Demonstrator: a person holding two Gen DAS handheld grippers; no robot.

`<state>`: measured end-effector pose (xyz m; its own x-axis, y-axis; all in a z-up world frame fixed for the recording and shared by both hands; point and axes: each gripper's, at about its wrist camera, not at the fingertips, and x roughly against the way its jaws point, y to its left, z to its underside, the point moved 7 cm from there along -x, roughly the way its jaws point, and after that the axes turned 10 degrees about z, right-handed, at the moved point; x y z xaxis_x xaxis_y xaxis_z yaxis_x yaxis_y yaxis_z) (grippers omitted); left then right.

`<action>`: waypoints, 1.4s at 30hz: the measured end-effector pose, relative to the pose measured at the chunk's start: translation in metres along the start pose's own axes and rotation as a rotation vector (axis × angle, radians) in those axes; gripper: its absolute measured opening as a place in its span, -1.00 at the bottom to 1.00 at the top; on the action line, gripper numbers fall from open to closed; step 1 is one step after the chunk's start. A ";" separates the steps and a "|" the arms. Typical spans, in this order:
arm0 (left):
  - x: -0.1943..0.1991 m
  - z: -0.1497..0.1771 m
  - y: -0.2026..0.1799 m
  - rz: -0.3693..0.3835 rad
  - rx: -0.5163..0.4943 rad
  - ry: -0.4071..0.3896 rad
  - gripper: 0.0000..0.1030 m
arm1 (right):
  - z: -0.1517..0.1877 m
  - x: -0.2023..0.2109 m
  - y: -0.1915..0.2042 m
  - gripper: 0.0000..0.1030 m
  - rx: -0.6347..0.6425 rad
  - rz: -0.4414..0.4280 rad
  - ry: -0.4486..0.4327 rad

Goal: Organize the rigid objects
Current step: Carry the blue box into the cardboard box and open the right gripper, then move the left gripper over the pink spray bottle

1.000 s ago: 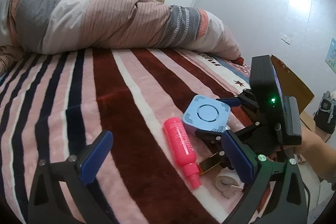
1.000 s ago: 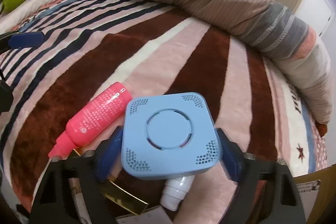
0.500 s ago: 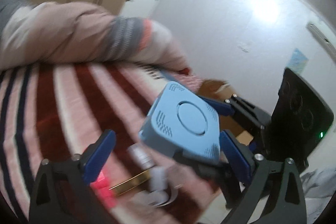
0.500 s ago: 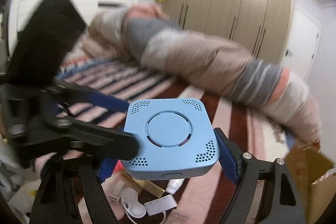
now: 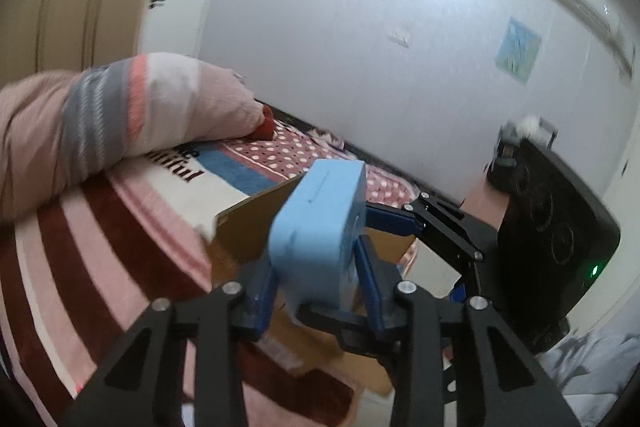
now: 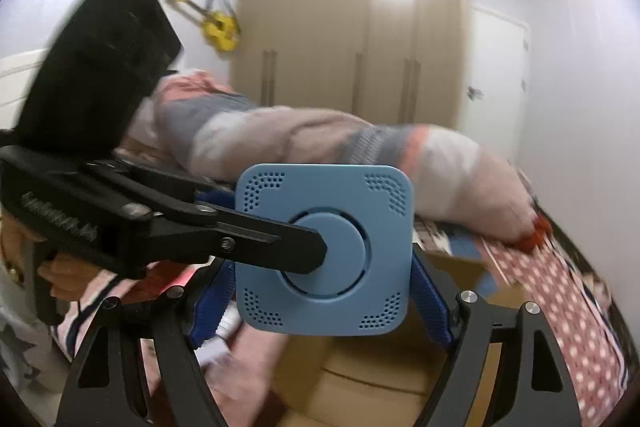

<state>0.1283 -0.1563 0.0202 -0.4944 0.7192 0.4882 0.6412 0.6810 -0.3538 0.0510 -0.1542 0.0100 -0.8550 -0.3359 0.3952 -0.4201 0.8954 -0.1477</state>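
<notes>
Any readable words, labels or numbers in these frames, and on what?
Bed cover: large dark letters, upside down and half hidden under the rolled quilt; unreadable.
Left gripper: raised lettering on its black body, too blurred to read.
Blue box: no text visible.
Wall posters: too blurred.

Your left camera sits just behind its own fingers and looks across the bed (image 5: 100, 259) toward the white wall (image 5: 340, 27). Your right camera looks the other way, toward the wardrobe (image 6: 352, 27). Both are very close to the blue box (image 5: 320, 239), one seeing its edge, the other its flat face. Both views also share the rolled quilt (image 6: 320, 139) and the cardboard box (image 6: 380, 379).
</notes>
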 end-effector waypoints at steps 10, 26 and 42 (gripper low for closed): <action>-0.070 0.008 0.011 -0.062 -0.002 0.166 -0.25 | 0.044 -0.036 -0.071 0.50 -0.134 -0.035 0.241; 0.019 -0.003 0.042 -0.235 -0.012 0.017 0.44 | 0.032 -0.030 -0.053 0.97 -0.038 0.046 0.186; 0.175 0.095 0.132 -0.473 0.122 -0.089 0.44 | -0.009 -0.028 0.119 0.69 0.114 -0.194 0.163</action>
<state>0.0709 0.0726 -0.0171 -0.7664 0.3326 0.5495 0.2633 0.9430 -0.2036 0.0281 -0.0359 -0.0100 -0.6984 -0.4384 0.5657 -0.6108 0.7771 -0.1519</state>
